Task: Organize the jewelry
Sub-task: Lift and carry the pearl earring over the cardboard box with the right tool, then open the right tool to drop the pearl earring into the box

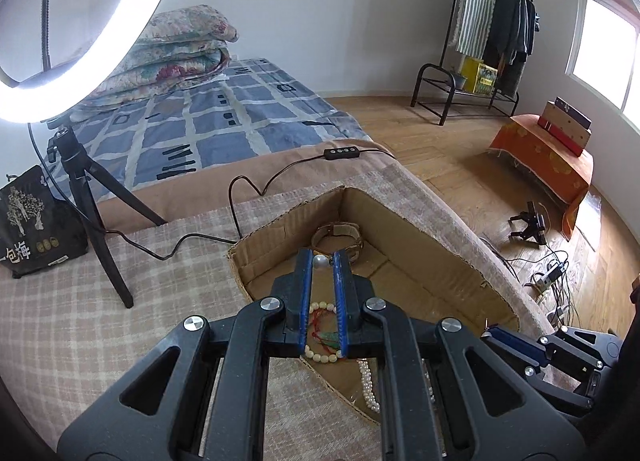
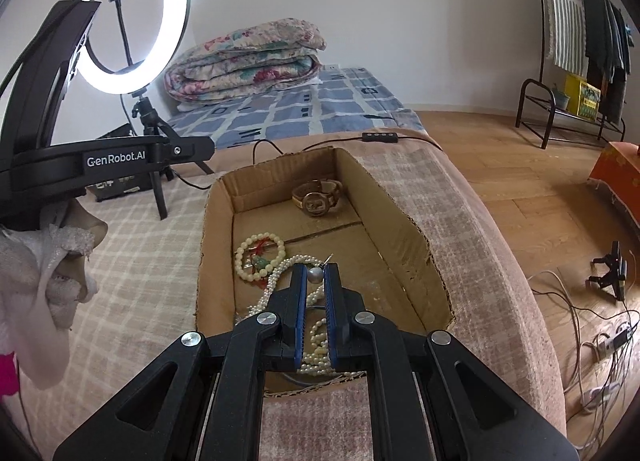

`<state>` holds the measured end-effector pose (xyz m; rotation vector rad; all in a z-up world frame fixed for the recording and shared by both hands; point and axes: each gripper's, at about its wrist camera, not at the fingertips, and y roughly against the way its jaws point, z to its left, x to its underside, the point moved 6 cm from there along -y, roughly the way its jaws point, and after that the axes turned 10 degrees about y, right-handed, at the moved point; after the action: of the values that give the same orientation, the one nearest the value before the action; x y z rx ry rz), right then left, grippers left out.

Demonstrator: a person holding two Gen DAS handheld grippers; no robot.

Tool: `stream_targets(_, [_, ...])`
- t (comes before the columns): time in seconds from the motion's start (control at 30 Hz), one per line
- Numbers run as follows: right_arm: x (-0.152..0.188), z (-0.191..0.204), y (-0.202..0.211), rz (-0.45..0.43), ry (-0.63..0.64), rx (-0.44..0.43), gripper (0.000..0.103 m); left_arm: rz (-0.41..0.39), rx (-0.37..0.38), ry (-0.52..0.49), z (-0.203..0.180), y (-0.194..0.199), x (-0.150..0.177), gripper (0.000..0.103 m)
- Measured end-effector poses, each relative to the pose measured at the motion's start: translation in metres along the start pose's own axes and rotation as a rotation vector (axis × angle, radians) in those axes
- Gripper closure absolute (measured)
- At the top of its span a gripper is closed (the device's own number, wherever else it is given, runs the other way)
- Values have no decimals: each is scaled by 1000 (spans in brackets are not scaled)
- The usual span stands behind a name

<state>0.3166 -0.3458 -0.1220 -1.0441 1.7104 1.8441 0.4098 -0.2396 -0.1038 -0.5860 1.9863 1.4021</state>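
Jewelry lies in an open cardboard box (image 2: 400,221) on a plaid-covered bed (image 2: 132,245). The right view shows the whole box floor: a watch (image 2: 316,197) at the far end, a cream bead bracelet (image 2: 256,257) with a green charm in the middle, and a heaped pearl necklace (image 2: 312,341) at the near end. The left view hides most of this behind its own fingers; only the watch (image 1: 340,237), part of the bracelet (image 1: 320,353) and a short run of pearls (image 1: 368,385) appear there. The left view alone shows a black printed bag (image 1: 36,221) on the bed, just beside the ring light's tripod (image 1: 92,213). The right view alone shows the full ring light (image 2: 136,25) and the left tool's body beside it.

The left gripper (image 1: 322,261) hangs over the box, its blue pads narrowly apart, with a small silvery ball (image 1: 321,262) between the tips; whether the pads clamp it cannot be told. The bracelet lies below, between the fingers.

The right gripper (image 2: 316,275) is also over the box, pads narrowly parted, a similar ball (image 2: 315,275) between its tips; contact cannot be told there either. The pearls lie directly beneath and between its fingers, the bracelet just to the left.
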Motion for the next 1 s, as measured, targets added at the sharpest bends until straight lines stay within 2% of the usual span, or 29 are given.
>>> stream_targets(0.67, [-2,5,1,-1,30,-18,95,-17,7,-11,-16,4,-9,94])
stream_targets(0.7, [-2,5,2,-1,34,-14,90,-16,5,-12,-16,5,-10,92])
stream_targets(0.73, [-2,6,2,-4,38,-10,78,-15,6,-12,-16,5,-10,88])
stream_targets(0.8, [-3,7,6,-19,43,1,58,-27,1,-12,-16,7,-11,57])
stream_targets(0.9, [-5,7,10,-31,46,9,53,-52,-2,-14,-17,14,-12,52])
stream_targets(0.93, [-5,7,11,-31,46,13,46,-49,-4,-14,-17,15,-13,52])
stream_targets(1.0, [-7,7,13,-39,46,26,32,-51,-5,-12,-17,17,-14,43])
